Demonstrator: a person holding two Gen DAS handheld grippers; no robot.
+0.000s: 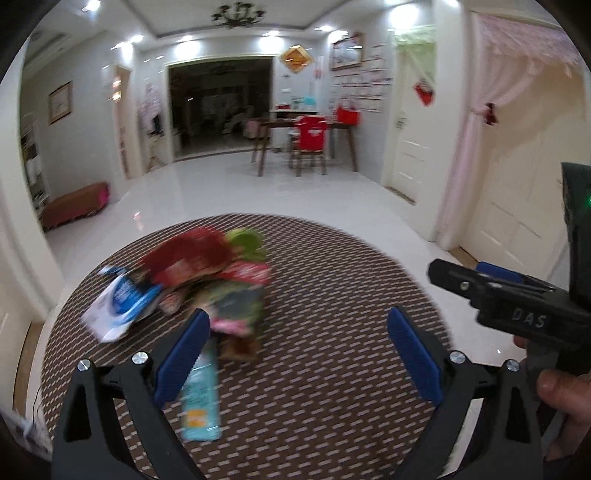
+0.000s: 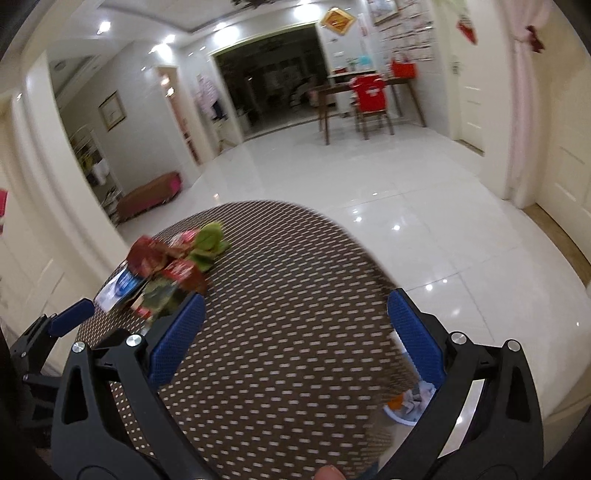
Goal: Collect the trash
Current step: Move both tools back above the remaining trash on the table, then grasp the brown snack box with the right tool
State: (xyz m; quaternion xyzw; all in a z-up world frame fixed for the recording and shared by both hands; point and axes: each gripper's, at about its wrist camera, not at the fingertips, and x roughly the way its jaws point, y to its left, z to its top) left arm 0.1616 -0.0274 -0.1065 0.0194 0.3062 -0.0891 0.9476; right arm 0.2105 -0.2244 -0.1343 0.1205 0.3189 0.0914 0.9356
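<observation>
**Wrapper pile sitting on the round table**

The wrappers (image 1: pixel 192 291) are heaped on the far left of the patterned table (image 1: pixel 332 332). Left gripper (image 1: pixel 299 343) hangs right by them, spread wide, holding nothing. Right gripper (image 2: pixel 295 325) is released too.

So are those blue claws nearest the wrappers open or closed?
Open. The left gripper has its blue fingers spread wide apart, nothing between them, pointing toward the wrapper pile.

Ceiling spotlights (image 1: pixel 269 41) are glaring off the glossy white tile floor (image 1: pixel 229 192), a wooden dining table (image 1: pixel 306 127) is standing by the far wall, and a dark chandelier (image 1: pixel 236 14) is hanging overhead.
</observation>
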